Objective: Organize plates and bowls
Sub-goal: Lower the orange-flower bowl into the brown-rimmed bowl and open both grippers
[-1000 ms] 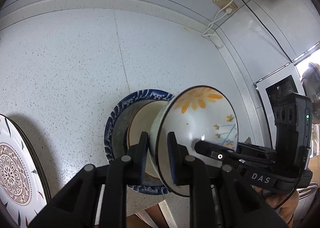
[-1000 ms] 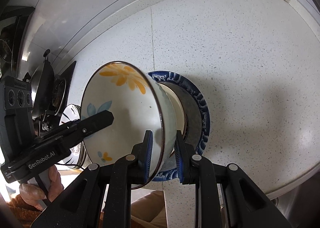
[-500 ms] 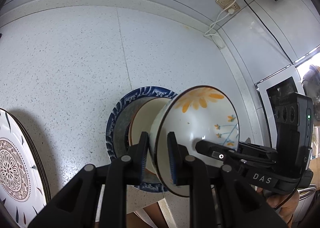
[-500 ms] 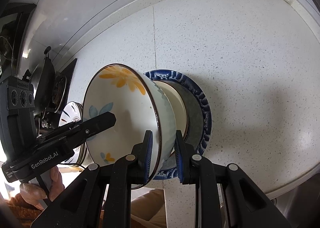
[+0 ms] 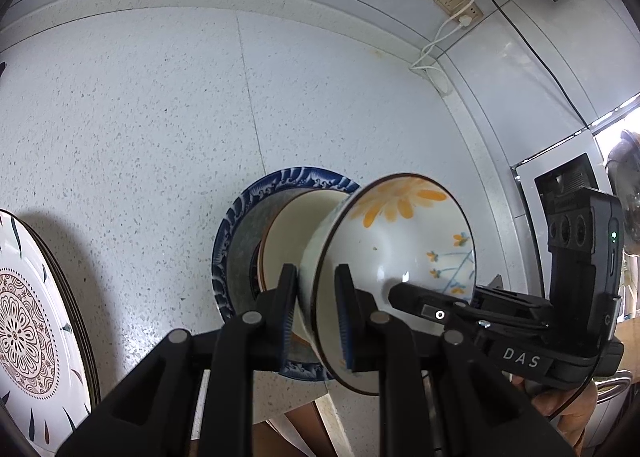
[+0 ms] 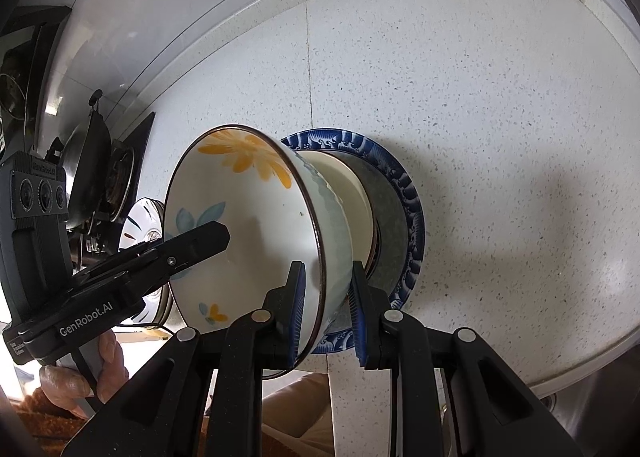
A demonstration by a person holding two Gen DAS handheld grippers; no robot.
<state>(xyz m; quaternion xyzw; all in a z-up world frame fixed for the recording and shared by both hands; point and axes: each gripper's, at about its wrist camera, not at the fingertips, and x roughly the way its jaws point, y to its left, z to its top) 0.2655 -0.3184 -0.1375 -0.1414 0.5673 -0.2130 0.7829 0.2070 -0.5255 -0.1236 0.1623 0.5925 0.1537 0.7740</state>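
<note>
A white bowl with an orange flower (image 5: pixel 400 241) (image 6: pixel 248 209) sits in a cream bowl (image 5: pixel 296 225) (image 6: pixel 352 193), which stands on a blue-rimmed plate (image 5: pixel 248 201) (image 6: pixel 408 185). My left gripper (image 5: pixel 316 313) straddles one side of the flower bowl's rim, with a small gap at its jaws. My right gripper (image 6: pixel 326 305) straddles the opposite side of the rim, its jaws clearly wider than the wall. Each gripper shows in the other's view, as the right gripper's body (image 5: pixel 520 321) and the left gripper's body (image 6: pixel 100 277).
A stack of patterned white plates (image 5: pixel 28 321) (image 6: pixel 140 221) lies to the left on the speckled counter (image 5: pixel 160 105). A stove with a wok (image 6: pixel 88 153) is further left. Wall sockets and cables (image 5: pixel 460 5) are at the back. The counter's front edge (image 6: pixel 560 373) is near.
Both grippers' jaws have widened around the flower bowl's rim, the right one more. The bowl has settled a little lower into the cream bowl.
</note>
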